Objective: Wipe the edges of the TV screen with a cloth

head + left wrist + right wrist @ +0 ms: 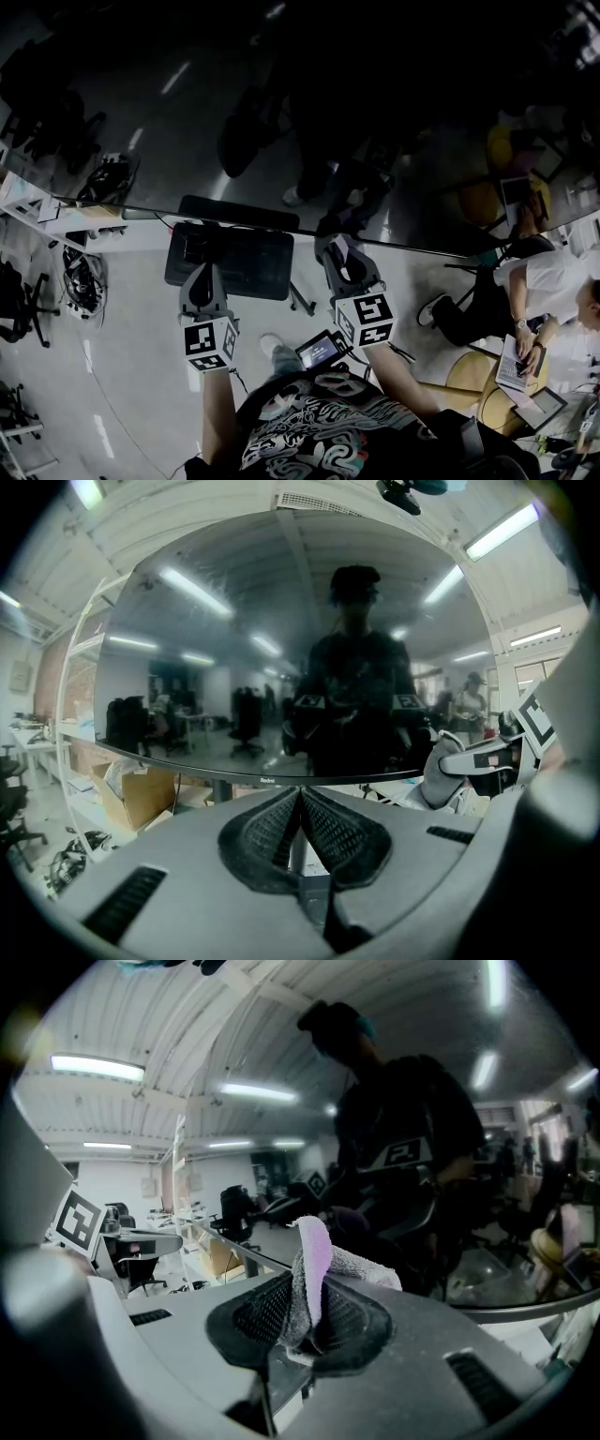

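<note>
The TV screen (309, 103) is a dark glossy panel that mirrors the room; its lower edge (281, 228) crosses the head view. In the left gripper view the TV screen (281, 649) fills the upper picture above its thin bottom bezel (272, 780). My left gripper (204, 274) hangs just below that edge, shut with nothing in it (300, 797). My right gripper (336, 247) is at the edge further right, shut on a grey and pink cloth (317, 1265) that sticks up between the pads. The cloth (442, 772) also shows in the left gripper view.
The TV's black stand base (230, 258) sits under the left gripper. A seated person in a white shirt (553, 281) and a yellow stool (469, 375) are at the right. Office chairs (23, 300), cables and a white shelf (37, 206) are at the left. A cardboard box (141, 794) lies under the TV.
</note>
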